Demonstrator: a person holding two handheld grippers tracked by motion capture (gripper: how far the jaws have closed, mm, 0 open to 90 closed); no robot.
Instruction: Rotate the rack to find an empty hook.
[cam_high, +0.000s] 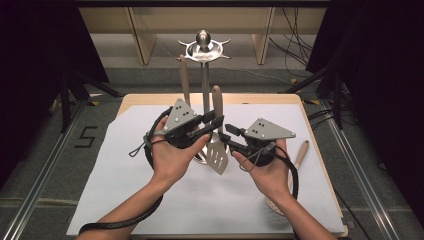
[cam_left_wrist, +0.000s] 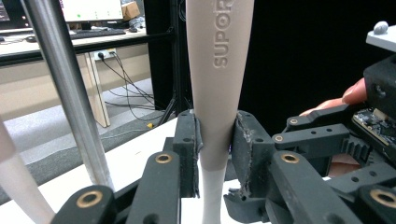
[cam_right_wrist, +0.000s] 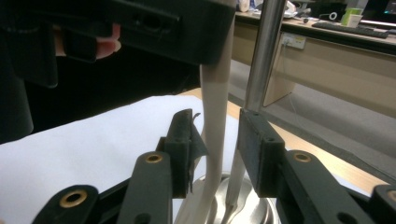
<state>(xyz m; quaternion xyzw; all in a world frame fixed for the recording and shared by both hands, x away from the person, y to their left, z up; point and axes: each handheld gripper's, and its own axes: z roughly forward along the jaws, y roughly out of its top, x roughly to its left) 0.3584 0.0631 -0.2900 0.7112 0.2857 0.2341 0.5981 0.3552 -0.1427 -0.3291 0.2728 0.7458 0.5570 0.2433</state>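
Two grippers crowd one utensil here. The left gripper (cam_left_wrist: 215, 140) has its jaws clamped on the beige handle of the slotted spatula (cam_high: 218, 156), which hangs upright beside the steel pole of the utensil stand (cam_high: 204, 75), near the middle of the tabletop and a little toward its far edge. The right gripper (cam_right_wrist: 215, 149) has its jaws around the thinner neck lower down, but we see daylight on both sides, so nothing is pinched there.

Now, the risks as we read them. That handle tapers and looks smooth; if the left grip loosens, the spatula could slide down onto the stand's base. The right jaws sit very near the pole, and closing off-centre could catch the pole or twist the spatula against the left grip. The two grippers are nearly touching, so any hurried lift may knock them together. A second utensil (cam_high: 184, 80) hangs on the stand close behind and could be set swinging. Another wooden-handled tool (cam_high: 301, 152) lies by the tabletop's right edge, under the right forearm.
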